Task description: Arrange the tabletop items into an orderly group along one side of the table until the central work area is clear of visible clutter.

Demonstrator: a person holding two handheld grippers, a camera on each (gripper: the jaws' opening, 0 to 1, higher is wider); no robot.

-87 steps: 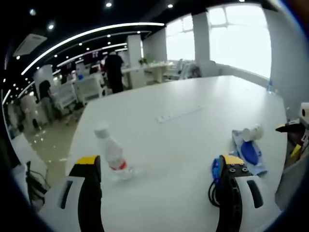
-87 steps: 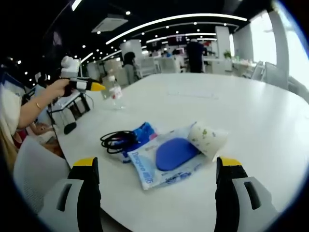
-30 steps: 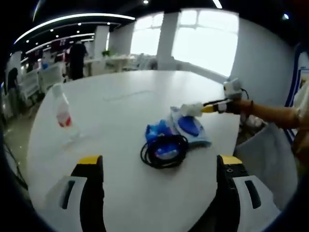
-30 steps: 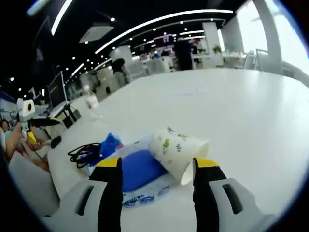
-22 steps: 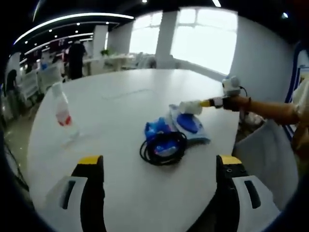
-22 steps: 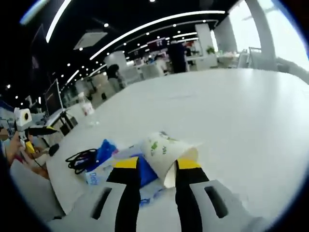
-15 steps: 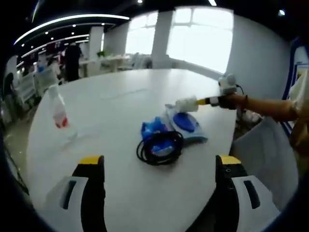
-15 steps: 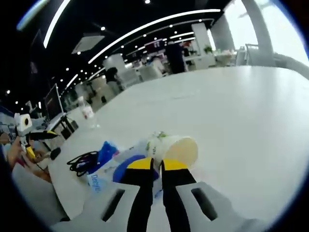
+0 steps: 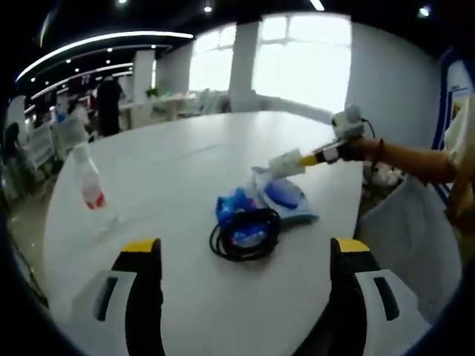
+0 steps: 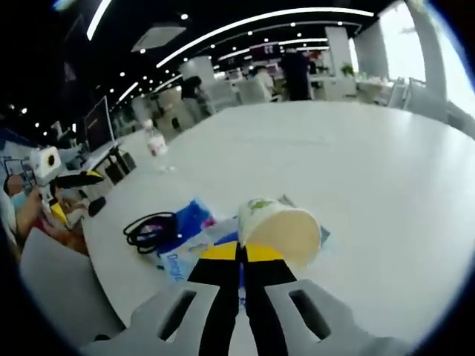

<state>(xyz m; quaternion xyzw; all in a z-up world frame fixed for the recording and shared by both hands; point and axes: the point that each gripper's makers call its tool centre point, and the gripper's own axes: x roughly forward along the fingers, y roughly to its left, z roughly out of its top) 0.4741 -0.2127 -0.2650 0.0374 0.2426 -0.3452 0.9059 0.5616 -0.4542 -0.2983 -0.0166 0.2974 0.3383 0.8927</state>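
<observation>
Right hand-held gripper [image 10: 241,256]: jaws pressed together on the rim of a paper cup [image 10: 278,226], which is lifted clear of the white table [image 10: 386,185] and tipped on its side. Left hand-held gripper [image 9: 241,259]: jaws wide apart, holding nothing, above the table's near edge. Beneath the cup, on the table, lies a blue packet [image 9: 286,196]; just beside it sits a coiled black cable [image 9: 245,233] on a smaller blue pack. A plastic bottle [image 9: 89,185] stands upright, well apart from this group.
</observation>
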